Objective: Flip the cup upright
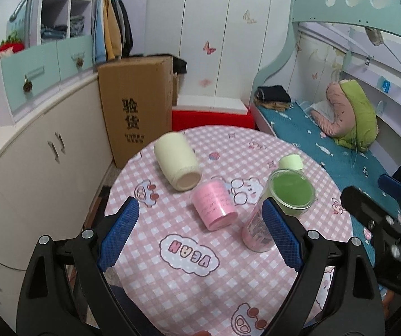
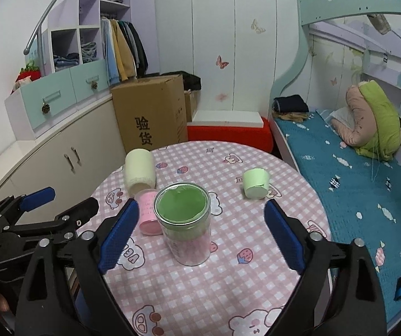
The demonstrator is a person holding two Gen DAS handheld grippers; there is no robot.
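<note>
I am holding both grippers, left (image 1: 200, 235) and right (image 2: 201, 235), with jaws released and empty, hovering near the table (image 2: 200, 294) edge, because the pink cup (image 1: 214, 205) is lying on its side mid-table beside the clear cup (image 2: 185, 225).

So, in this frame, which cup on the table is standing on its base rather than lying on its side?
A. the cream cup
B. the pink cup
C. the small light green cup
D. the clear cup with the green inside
D: the clear cup stands with its rim facing up, while the cream cup, the pink cup and the light green cup all lie on their sides.
</note>
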